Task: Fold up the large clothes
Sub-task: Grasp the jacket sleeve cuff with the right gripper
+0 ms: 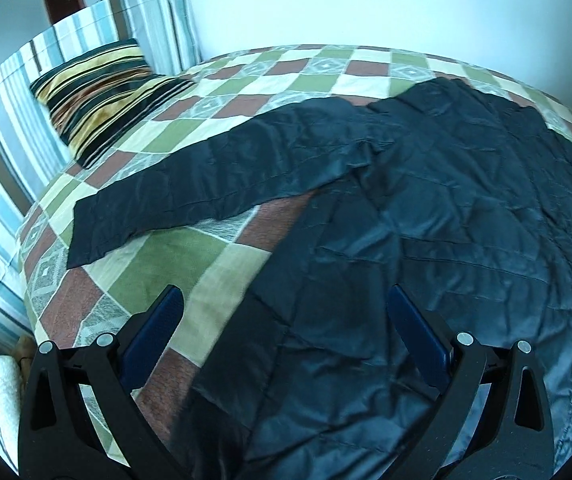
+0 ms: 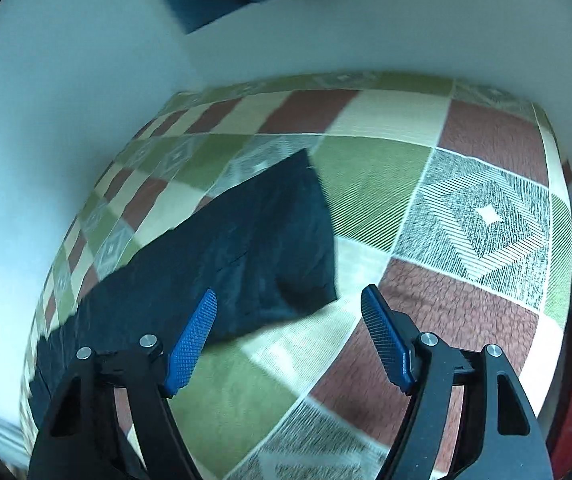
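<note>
Black, shiny fabric of a large garment [image 1: 426, 208] lies spread over the checked bedspread [image 1: 205, 264], one long sleeve [image 1: 189, 188] stretched toward the striped pillow [image 1: 97, 92]. Above its near edge the left gripper [image 1: 286, 312] hangs with jaws wide and empty. Near a sleeve end [image 2: 269, 240], the right gripper [image 2: 290, 320] is spread wide too, empty.
</note>
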A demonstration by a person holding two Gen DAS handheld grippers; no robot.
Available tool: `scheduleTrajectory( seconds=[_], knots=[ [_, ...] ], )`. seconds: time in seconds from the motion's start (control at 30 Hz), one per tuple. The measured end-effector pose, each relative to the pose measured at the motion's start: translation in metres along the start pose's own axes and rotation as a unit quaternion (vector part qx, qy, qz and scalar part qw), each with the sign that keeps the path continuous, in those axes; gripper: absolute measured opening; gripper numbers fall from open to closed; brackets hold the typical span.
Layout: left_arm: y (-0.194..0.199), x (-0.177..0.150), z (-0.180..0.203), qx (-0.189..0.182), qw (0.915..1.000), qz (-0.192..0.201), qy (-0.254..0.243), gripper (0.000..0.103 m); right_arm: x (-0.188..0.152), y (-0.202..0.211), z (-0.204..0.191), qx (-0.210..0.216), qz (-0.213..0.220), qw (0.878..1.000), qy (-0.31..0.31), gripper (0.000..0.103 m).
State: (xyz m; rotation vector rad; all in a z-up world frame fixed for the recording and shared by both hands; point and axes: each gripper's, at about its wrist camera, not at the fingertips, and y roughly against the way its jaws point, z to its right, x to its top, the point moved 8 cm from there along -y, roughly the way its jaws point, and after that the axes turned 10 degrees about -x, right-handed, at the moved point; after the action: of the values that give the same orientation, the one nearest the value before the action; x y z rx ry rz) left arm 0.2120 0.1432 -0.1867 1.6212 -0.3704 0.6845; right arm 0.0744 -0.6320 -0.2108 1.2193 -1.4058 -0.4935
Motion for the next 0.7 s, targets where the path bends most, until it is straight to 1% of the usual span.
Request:
scheduleTrajectory(
  seconds=[0.1, 0.17, 0.23, 0.33, 0.47, 0.53, 0.6, 0.63, 0.67, 0.7],
  knots=[
    [-0.006, -0.001, -0.007, 0.012, 0.9999, -0.009, 0.007, 0.101, 0.005, -0.016, 0.005, 0.009, -0.014, 1.000, -0.026, 0.074],
    [-0.009, -0.002, -0.010, 0.018, 0.9997, -0.014, 0.007, 0.101, 0.008, -0.028, 0.007, 0.028, -0.026, 0.998, -0.047, 0.074],
    [-0.012, -0.003, -0.010, 0.021, 0.9996, -0.017, 0.006, 0.101, 0.013, -0.038, 0.006, 0.041, -0.025, 0.997, -0.062, 0.074],
    [-0.015, -0.004, -0.009, 0.026, 0.9994, -0.021, 0.005, 0.101, 0.019, -0.045, -0.001, 0.048, -0.020, 0.997, -0.063, 0.075],
    [-0.018, -0.006, -0.006, 0.027, 0.9993, -0.025, 0.003, 0.101, 0.022, -0.049, -0.012, 0.055, -0.019, 0.997, -0.053, 0.073],
    [-0.020, -0.007, -0.006, 0.027, 0.9993, -0.026, 0.002, 0.101, 0.021, -0.053, -0.016, 0.058, -0.024, 0.997, -0.050, 0.055],
    [-0.021, -0.007, -0.005, 0.028, 0.9993, -0.027, 0.000, 0.101, 0.021, -0.055, -0.017, 0.050, -0.025, 0.997, -0.049, 0.053],
    [-0.021, -0.007, -0.005, 0.028, 0.9992, -0.027, 0.001, 0.101, 0.021, -0.056, -0.019, 0.043, -0.023, 0.998, -0.044, 0.042],
    [-0.021, -0.008, -0.005, 0.027, 0.9992, -0.028, 0.001, 0.101, 0.022, -0.056, -0.020, 0.038, -0.023, 0.998, -0.039, 0.036],
    [-0.021, -0.008, -0.005, 0.027, 0.9993, -0.028, 0.001, 0.101, 0.021, -0.055, -0.023, 0.044, -0.025, 0.998, -0.038, 0.026]
  ],
)
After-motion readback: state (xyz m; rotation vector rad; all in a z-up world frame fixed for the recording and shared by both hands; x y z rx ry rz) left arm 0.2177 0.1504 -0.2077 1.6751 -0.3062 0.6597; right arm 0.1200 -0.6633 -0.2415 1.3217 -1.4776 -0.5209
